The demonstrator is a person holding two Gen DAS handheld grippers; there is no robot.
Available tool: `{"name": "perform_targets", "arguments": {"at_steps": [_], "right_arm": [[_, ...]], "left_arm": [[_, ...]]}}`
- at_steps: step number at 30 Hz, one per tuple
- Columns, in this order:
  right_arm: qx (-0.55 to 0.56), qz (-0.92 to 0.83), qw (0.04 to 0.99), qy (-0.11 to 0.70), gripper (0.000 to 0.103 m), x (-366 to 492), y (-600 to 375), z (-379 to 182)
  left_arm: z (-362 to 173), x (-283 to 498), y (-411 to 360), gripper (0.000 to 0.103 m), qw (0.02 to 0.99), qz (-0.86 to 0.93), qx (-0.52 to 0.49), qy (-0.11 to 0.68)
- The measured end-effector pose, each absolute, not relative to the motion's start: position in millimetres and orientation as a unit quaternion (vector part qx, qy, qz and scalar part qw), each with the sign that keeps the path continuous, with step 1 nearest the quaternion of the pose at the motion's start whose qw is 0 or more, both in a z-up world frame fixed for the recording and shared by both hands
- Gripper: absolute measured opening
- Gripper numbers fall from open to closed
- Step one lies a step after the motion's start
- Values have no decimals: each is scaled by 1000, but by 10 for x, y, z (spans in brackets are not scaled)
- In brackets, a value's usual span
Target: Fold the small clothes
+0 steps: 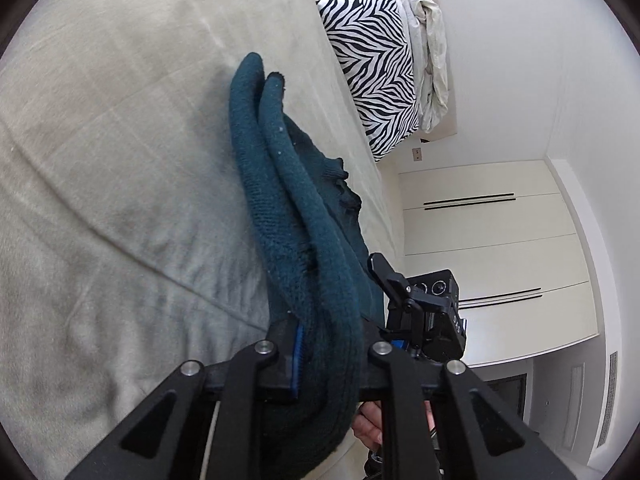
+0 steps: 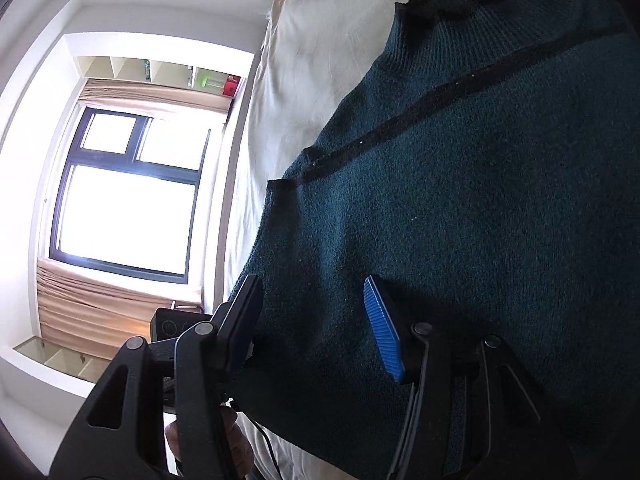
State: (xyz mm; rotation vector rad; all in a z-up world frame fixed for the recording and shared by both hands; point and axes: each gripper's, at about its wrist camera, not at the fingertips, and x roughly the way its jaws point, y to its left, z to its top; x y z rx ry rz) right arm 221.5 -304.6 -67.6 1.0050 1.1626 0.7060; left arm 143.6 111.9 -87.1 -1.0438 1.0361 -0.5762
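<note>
The bed (image 1: 120,140), covered in a pale beige sheet, carries the work; its far edge runs toward a zebra-print pillow (image 1: 372,68) with crumpled pale bedding (image 1: 432,60) against the wall, and the sheet to the left of the garment lies open. White wardrobe doors (image 1: 488,248) appear only in the left wrist view; the bright window (image 2: 124,200) with tan curtains (image 2: 100,308) appears only in the right wrist view. The dark teal knit sweater (image 2: 460,220) fills most of the right wrist view, cut off at the right and bottom edges, so its full outline cannot be made out; a dark seam crosses it and a frilled edge shows at top. In the left wrist view the same sweater (image 1: 288,216) rises in thick folded ridges, lifted off the sheet. The left gripper (image 1: 328,360) is clenched on a bunched fold of the sweater, one blue pad partly buried in knit. The right gripper (image 2: 312,328) stands released, fingers spread, with sweater fabric between them and the blue pad (image 2: 382,328) exposed.
</note>
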Motion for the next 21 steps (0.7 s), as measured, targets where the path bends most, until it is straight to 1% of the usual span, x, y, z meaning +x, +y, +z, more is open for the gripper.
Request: {"name": "perform_targets", "arguments": {"at_steps": [1,2,3,4,5,7,10,13,16,17,19,21], "right_arm": [[461,315,660,503,52,2212,-3181,-659],[477,316,656,492,54,2204,-3334,-640],[494,316,653,480,57,2196,-3491,-629],[508,314,650,469,64,2185,-3632,-618],[521,311,648,460,66,2172,-3801,-609],[543,309,643,443,67,2148,-4126,-599],[569,296,639,425,75,2109,-4580,-615],[586,282,633,420,76,2069,-4959,-701],[605,265,620,424,77,2028,-5174,-896],[612,269,616,418,77,2006,-5232,-931],[616,272,615,411,77,1990,-5247,-996],[614,279,613,410,77,2005,-5237,-1013]], "left_arm": [[-766,1455,1041,17,710,-265,-458,464],[-662,1477,942,17,715,-272,-447,463],[-569,1498,828,17,719,-280,-437,462],[-483,1520,691,17,723,-290,-425,461],[-401,1544,522,17,725,-301,-413,461],[-267,1590,131,17,731,-324,-381,465],[-233,1642,-528,17,724,-361,-344,476],[-392,1657,-1176,19,709,-404,-312,486],[-719,1640,-1582,29,690,-401,-288,529],[-774,1603,-1629,35,686,-407,-287,531],[-811,1522,-1619,44,685,-415,-288,525],[-767,1457,-1531,44,693,-418,-282,515]]}}
